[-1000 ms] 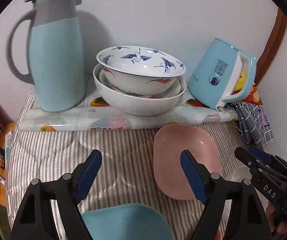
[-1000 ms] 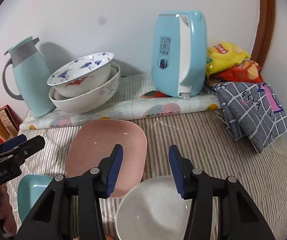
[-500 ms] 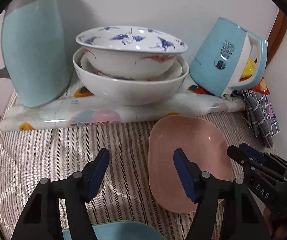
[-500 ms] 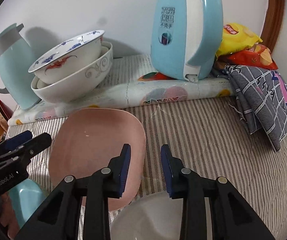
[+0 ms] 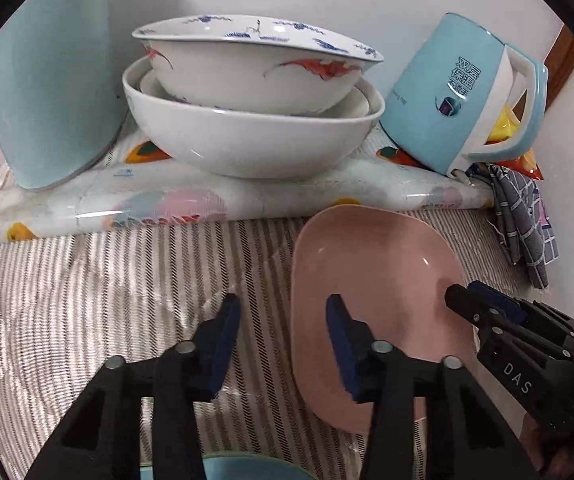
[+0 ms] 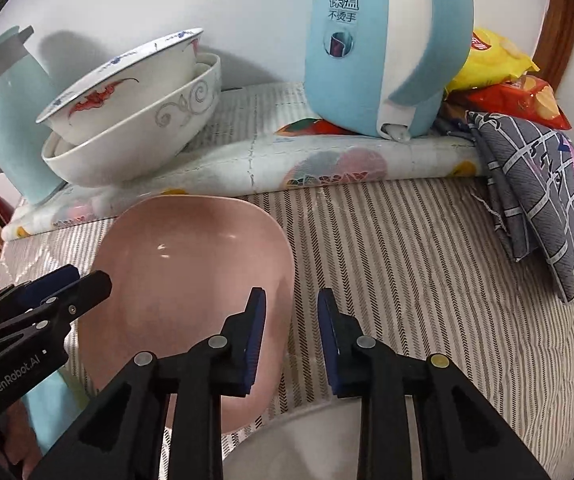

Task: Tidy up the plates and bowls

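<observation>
A pink squarish plate (image 5: 379, 280) (image 6: 191, 264) lies on the striped cloth. My left gripper (image 5: 283, 320) is open and straddles the plate's left rim. My right gripper (image 6: 291, 320) is open and straddles the plate's right rim; it also shows in the left wrist view (image 5: 483, 312). Neither touches the plate firmly. A crane-patterned bowl (image 5: 255, 64) sits nested in a large white bowl (image 5: 247, 144) at the back. A blue plate (image 5: 247, 470) and a white bowl (image 6: 311, 444) lie at the near edge, mostly hidden.
A light-blue thermos jug (image 5: 47, 80) stands at the back left and a blue electric kettle (image 6: 383, 44) at the back right, both on a floral mat (image 5: 207, 204). A grey checked cloth (image 6: 543, 200) and snack bags (image 6: 503, 76) lie right.
Both grippers have moved forward and down to the pink plate and narrowed their jaws around its opposite rims. The blue plate and white bowl have slid to the frame bottoms.
</observation>
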Available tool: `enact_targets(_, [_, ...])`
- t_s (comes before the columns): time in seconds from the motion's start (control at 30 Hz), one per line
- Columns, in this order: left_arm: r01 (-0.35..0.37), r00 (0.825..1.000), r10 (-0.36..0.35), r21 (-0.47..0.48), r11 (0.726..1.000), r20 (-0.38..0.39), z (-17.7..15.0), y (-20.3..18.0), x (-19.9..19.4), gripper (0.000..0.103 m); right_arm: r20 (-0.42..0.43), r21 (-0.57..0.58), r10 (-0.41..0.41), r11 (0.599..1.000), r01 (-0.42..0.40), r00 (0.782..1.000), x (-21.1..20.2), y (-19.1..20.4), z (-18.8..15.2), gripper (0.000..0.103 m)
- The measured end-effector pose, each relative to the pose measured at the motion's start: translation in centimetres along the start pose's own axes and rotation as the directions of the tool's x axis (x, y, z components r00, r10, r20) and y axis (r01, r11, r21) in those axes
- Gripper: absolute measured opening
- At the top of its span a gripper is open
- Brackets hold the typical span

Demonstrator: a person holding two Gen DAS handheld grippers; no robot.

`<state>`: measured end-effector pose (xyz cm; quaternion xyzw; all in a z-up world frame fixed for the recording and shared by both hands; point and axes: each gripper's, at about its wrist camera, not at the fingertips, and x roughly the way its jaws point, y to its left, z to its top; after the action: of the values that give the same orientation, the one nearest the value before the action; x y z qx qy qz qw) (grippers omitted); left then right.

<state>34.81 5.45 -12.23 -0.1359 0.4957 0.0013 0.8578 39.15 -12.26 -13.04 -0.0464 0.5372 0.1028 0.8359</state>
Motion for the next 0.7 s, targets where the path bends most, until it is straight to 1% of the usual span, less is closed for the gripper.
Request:
enact_targets(0.07, [0.008, 1.0, -0.008, 0.009, 1.0, -0.001, -0.1, -0.2, 0.1, 0.032, -0.003, 0.004, 0.004, 1.0, -0.004, 1.0, 0.2, 0.0, 0.1, 0.026])
enact_targets(0.1, [0.006, 1.0, -0.006, 0.018, 1.0, -0.001, -0.2, -0.4, 0.2, 0.03, -0.005, 0.004, 0.005, 1.0, -0.005, 1.0, 0.3, 0.0, 0.1, 0.024])
enact_targets(0.13, [0.003, 1.0, -0.003, 0.025, 1.0, -0.004, -0.3, -0.6, 0.5, 0.025, -0.008, 0.001, 0.003, 1.0, -0.003, 1.0, 0.5, 0.1, 0.2, 0.022])
enact_targets(0.2, [0.017, 1.0, -0.017, 0.025, 1.0, -0.014, -0.4, -0.7, 0.7, 0.019, -0.012, -0.008, 0.007, 1.0, -0.007, 1.0, 0.9, 0.2, 0.5, 0.015])
enact_targets(0.23, [0.028, 0.999, -0.027, 0.026, 0.999, -0.022, -0.5, -0.8, 0.9, 0.015, -0.013, -0.01, 0.008, 1.0, -0.008, 1.0, 0.9, 0.3, 0.5, 0.013])
enact_targets(0.27, [0.021, 1.0, -0.021, 0.03, 0.999, -0.02, -0.6, -0.9, 1.0, 0.014, -0.01, -0.01, 0.01, 1.0, -0.01, 1.0, 1.0, 0.3, 0.5, 0.007])
enact_targets(0.37, [0.011, 1.0, -0.011, 0.031, 0.999, -0.003, -0.6, -0.9, 0.8, 0.012, -0.001, -0.005, 0.01, 1.0, -0.01, 1.0, 0.9, 0.3, 0.4, 0.005])
enact_targets(0.47, [0.042, 0.999, -0.042, 0.002, 0.999, -0.009, -0.5, -0.3, 0.6, 0.01, 0.018, 0.012, 0.018, 1.0, -0.019, 1.0, 0.4, 0.1, 0.2, 0.004])
enact_targets(0.6, [0.027, 1.0, -0.027, 0.03, 0.999, 0.013, -0.5, -0.8, -0.4, 0.01, 0.044, 0.02, 0.024, 0.999, -0.025, 0.999, -0.6, 0.0, 0.0, 0.004])
enact_targets(0.7, [0.023, 0.999, -0.024, 0.028, 0.999, 0.023, -0.4, -1.0, -1.2, 0.01, 0.063, 0.037, 0.04, 0.998, -0.042, 0.997, -1.3, -0.2, -0.1, 0.004])
